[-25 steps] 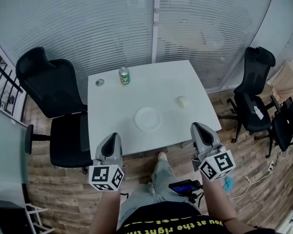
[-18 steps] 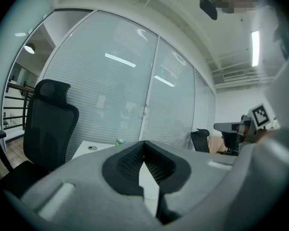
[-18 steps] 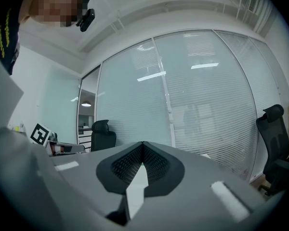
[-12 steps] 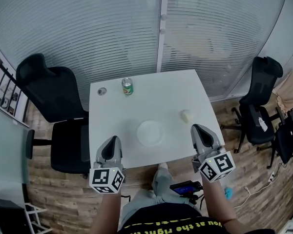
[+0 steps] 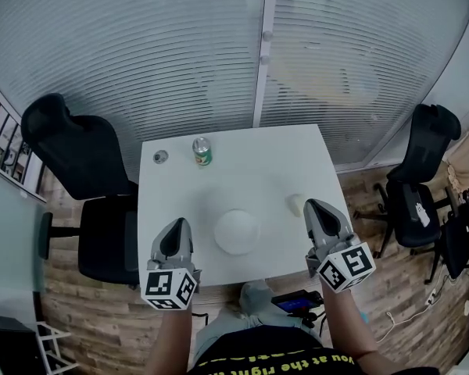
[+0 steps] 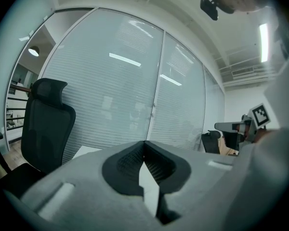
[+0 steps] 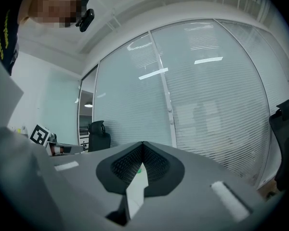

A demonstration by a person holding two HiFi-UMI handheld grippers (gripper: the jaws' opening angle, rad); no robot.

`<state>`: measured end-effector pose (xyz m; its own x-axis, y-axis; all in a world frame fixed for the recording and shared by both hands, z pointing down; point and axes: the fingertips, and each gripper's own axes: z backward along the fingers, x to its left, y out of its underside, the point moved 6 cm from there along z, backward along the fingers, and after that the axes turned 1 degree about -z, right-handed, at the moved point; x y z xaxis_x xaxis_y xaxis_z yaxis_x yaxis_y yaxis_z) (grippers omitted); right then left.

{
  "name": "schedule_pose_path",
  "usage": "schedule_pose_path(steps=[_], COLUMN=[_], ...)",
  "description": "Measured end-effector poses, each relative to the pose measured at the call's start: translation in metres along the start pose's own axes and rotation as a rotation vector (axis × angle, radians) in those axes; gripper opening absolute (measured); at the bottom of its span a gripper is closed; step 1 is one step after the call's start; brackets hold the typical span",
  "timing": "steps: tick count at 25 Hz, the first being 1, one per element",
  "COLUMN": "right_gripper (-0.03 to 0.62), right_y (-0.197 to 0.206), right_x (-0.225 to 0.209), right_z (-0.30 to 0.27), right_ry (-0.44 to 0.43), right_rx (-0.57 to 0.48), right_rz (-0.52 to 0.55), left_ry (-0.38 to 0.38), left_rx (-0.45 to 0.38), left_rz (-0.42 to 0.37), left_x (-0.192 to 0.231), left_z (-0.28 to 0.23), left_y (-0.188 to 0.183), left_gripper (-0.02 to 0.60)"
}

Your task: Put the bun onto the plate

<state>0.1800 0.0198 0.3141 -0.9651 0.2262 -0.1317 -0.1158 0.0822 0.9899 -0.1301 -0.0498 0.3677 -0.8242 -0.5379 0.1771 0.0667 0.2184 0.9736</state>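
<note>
The slatted glass wall (image 5: 219,53) fills the far side, with a black chair (image 5: 70,155) to the left of the white table (image 5: 180,186) that I stand at. My left gripper (image 5: 178,225) hangs over the table's near left edge and my right gripper (image 5: 314,206) over its near right edge, both pointing roughly level. Each gripper view shows its tips pressed together with nothing between them (only tabletop shows through the gap behind the tips). The plate (image 5: 237,231) sits empty near the front middle, between my two grippers. A green can (image 5: 202,151) stands well apart from it at the far edge. The bun (image 5: 296,204) lies on the table to the right of the plate, just beside my right gripper's tip. I judge this the approach, with no grasp begun. Next I would need to spread my right fingers, tip them down over the bun, close softly so it does not squash, and carry it left onto the plate.
</note>
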Motion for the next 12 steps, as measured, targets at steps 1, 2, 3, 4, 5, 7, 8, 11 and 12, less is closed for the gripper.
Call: schedule_pose_path(steps=[1,2,3,4,5,7,8,11,12], right_gripper=[0.006,0.006,0.006,0.006,0.006,0.006,0.006,0.006,0.006], right_y=[-0.001,-0.002,-0.002,-0.003,-0.004,-0.006,-0.006,-0.007,-0.007], right_x=[-0.005,-0.01,-0.014,-0.019,-0.023,-0.031,-0.034,-0.046,-0.05], right_z=[-0.003,-0.006,-0.009,-0.012,-0.016,-0.023,-0.026,-0.037,-0.041], right_ry=[-0.001,-0.002,-0.004,-0.006,-0.009,-0.017,-0.023,-0.042,-0.049], right_rx=[0.002,0.005,0.007,0.009,0.01,0.011,0.013,0.022,0.026], right_rz=[-0.002,-0.003,-0.005,-0.006,-0.007,-0.008,-0.008,-0.008,-0.008], left_ry=[-0.004,-0.009,-0.015,-0.02,-0.026,-0.039,-0.047,-0.069,-0.076], left_rx=[0.002,0.003,0.003,0.002,0.0,-0.003,-0.003,-0.003,-0.005], left_rz=[0.001,0.002,0.002,0.003,0.004,0.005,0.007,0.012,0.014], left_x=[0.0,-0.001,-0.001,-0.001,-0.001,0.0,0.0,-0.001,-0.001], left_z=[-0.004,-0.008,-0.012,-0.016,-0.021,-0.028,-0.031,-0.043,-0.047], left_y=[-0.001,-0.001,-0.002,-0.003,-0.004,-0.006,-0.006,-0.006,-0.007], left_gripper=[0.0,0.0,0.0,0.0,0.0,0.0,0.0,0.0,0.0])
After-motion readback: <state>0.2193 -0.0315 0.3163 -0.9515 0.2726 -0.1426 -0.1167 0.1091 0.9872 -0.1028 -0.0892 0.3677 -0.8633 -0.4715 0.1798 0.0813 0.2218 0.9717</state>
